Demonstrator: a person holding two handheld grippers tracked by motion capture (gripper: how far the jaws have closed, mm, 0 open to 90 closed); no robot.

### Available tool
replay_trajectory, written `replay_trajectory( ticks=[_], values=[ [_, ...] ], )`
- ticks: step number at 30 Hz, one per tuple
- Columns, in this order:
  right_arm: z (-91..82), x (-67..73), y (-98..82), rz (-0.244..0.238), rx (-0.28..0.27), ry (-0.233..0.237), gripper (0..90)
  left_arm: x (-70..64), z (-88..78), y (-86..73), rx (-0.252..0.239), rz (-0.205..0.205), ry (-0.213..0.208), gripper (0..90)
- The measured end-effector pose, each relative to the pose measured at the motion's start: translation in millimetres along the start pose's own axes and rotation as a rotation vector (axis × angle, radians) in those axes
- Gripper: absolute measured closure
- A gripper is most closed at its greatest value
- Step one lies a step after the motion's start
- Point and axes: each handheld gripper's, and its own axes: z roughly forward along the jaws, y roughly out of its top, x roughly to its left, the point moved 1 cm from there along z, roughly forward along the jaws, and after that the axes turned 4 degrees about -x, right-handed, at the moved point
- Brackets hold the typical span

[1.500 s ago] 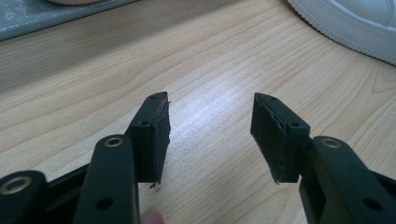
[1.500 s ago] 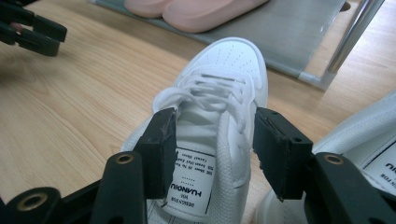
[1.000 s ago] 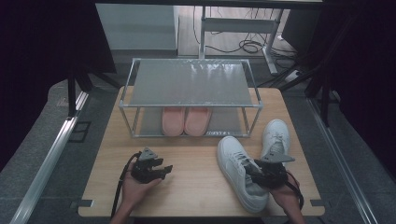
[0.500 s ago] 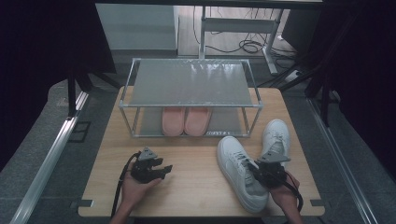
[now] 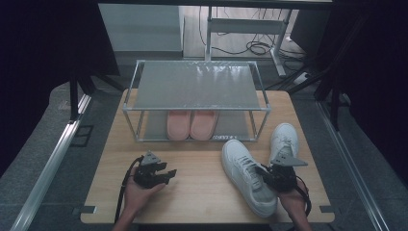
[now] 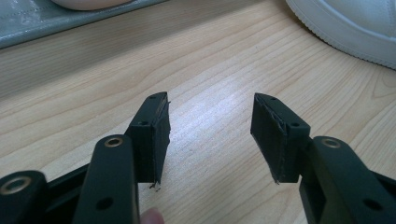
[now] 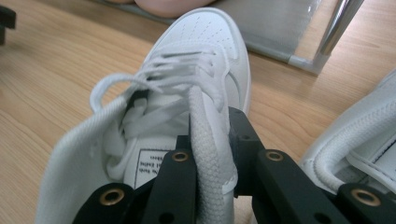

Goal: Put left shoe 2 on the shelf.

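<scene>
White padded collar of the near white lace-up sneaker point(image 7: 187, 93) clamped in right tool point(image 7: 212, 140), jaws just closing; soft rim, light shoe, firmer hold at heel. Left tool point(image 6: 210, 135) spread, idle over wooden counter point(image 5: 192, 192). Beyond, metal rack point(image 5: 192, 86).

The high view is dim and soft, grainy at the edges; light falls from above onto the worktop point(image 5: 202, 187), while everything around the worktop sinks into near black. The shelf point(image 5: 197, 86) top at the worktop's far side shows a pale sheen. In the left gripper view a bright glare patch lies on the worktop between the black jaws, whose near ends blur. In the right gripper view the white sneaker point(image 7: 187, 93) is evenly lit, with close parts out of focus
</scene>
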Motion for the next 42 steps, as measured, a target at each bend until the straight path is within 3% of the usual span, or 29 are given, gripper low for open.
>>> replay_trajectory(
  ticks=[8, 23, 33, 42],
  values=[
    [-3.8, -1.6, 1.0, 0.036, -0.034, 0.030, 82.5, 0.1, 0.0, 0.1, 0.000, -0.001, 0.001, 47.7],
    [-18.0, -8.0, 5.3, 0.163, -0.184, 0.132, 82.5, 1.1, -1.0, 0.1, -0.007, -0.005, 0.008, 47.8],
    [-26.5, -10.2, 9.9, 0.213, -0.263, 0.155, 82.4, 1.4, -0.4, 0.0, -0.001, -0.004, 0.006, 47.8],
    [-34.9, -12.9, 17.1, 0.280, -0.329, 0.206, 82.4, 2.3, -1.0, 0.4, -0.005, -0.008, 0.007, 47.8]
  ],
)
